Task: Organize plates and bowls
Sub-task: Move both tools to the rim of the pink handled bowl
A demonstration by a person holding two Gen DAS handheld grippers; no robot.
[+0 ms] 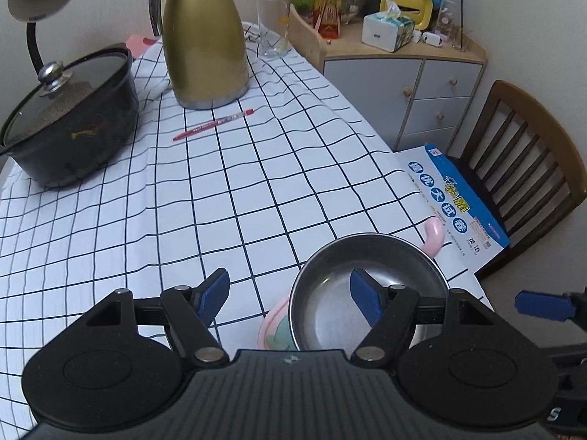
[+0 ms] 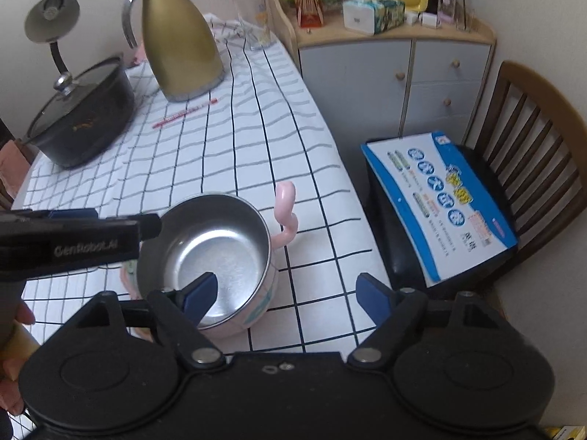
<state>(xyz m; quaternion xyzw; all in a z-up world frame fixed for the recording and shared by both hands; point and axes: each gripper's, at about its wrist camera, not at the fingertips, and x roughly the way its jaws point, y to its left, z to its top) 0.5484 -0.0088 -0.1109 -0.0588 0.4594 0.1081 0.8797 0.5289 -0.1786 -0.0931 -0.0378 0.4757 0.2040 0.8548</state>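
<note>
The steel-lined pink bowl (image 2: 216, 253) sits at the table's (image 1: 220, 201) near right edge: light, rigid, slippery inside, so pinch its rim. Left gripper (image 1: 290, 299) and right gripper (image 2: 286, 295) hang spread, empty

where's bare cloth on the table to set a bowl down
Free: the wide checked cloth between the red pen and the steel-lined bowl. Crowded: the far end, with the black pot, gold jug and glass.

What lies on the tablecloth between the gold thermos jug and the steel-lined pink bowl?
Only a red pen, just in front of the gold thermos jug. From there to the pink bowl the checked tablecloth is bare; both wrist views show it.
</note>
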